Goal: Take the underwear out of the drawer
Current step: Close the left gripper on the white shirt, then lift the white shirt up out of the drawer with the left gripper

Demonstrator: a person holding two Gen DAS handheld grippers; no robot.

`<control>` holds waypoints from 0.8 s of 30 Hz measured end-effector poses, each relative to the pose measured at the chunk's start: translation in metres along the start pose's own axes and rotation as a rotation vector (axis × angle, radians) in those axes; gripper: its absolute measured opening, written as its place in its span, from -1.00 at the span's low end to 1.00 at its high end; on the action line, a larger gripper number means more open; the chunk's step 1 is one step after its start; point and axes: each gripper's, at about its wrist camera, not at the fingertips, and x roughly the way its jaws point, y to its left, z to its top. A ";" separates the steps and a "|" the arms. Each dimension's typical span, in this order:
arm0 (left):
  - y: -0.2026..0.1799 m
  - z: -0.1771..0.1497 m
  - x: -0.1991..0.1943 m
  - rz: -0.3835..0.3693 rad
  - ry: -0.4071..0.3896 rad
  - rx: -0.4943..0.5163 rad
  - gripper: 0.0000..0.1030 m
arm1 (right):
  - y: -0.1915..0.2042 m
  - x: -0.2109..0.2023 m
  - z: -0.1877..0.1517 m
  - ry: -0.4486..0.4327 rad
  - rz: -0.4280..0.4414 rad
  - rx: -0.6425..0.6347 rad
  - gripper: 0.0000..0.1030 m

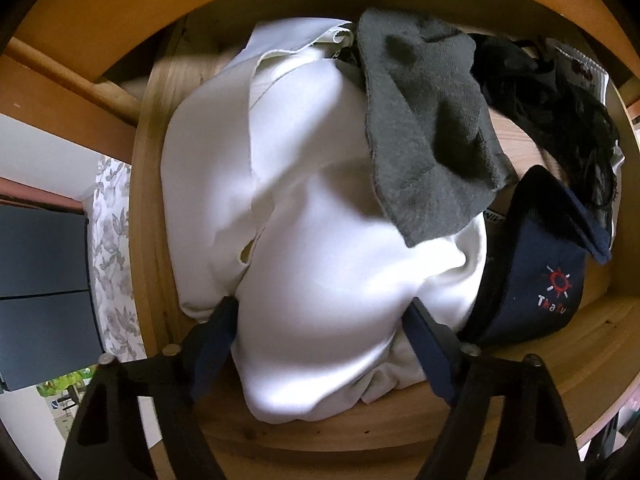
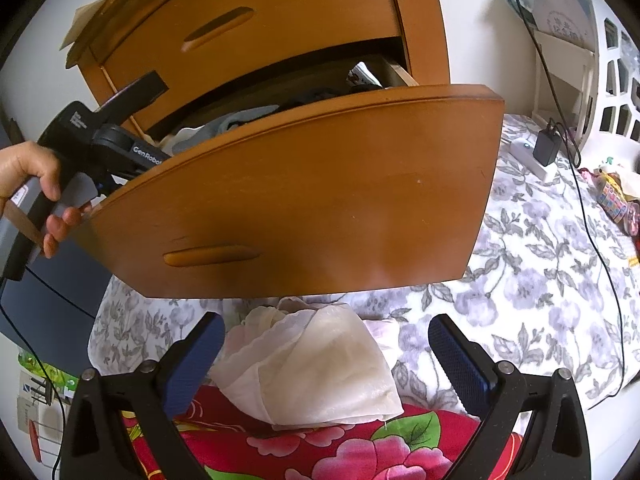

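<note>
The left gripper [image 1: 324,316] points straight down into the open drawer [image 1: 152,184], its two fingers [image 1: 218,332] set wide on either side of a fold of white underwear [image 1: 316,240]; whether the pads press the cloth cannot be told. A grey sock [image 1: 428,128] and a navy sock [image 1: 536,276] lie just beside it, with bare wood near the front wall. The right gripper [image 2: 326,344] hangs outside the drawer front [image 2: 304,200], tilted downward, fingers wide and empty over a pale garment [image 2: 320,372] on the flowered bedspread [image 2: 540,280]. A hand [image 2: 36,196] grips the left tool's handle.
</note>
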 end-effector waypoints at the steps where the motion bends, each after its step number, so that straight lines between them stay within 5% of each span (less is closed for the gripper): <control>1: 0.001 -0.001 0.000 -0.004 -0.005 -0.004 0.45 | 0.000 0.000 -0.001 0.000 0.000 0.000 1.00; 17: 0.032 -0.020 -0.022 -0.065 -0.202 -0.108 -0.37 | -0.001 -0.006 -0.003 -0.006 -0.006 0.003 1.00; 24: 0.037 -0.028 -0.045 -0.103 -0.305 -0.148 -0.54 | 0.000 -0.009 -0.002 -0.011 -0.011 0.001 1.00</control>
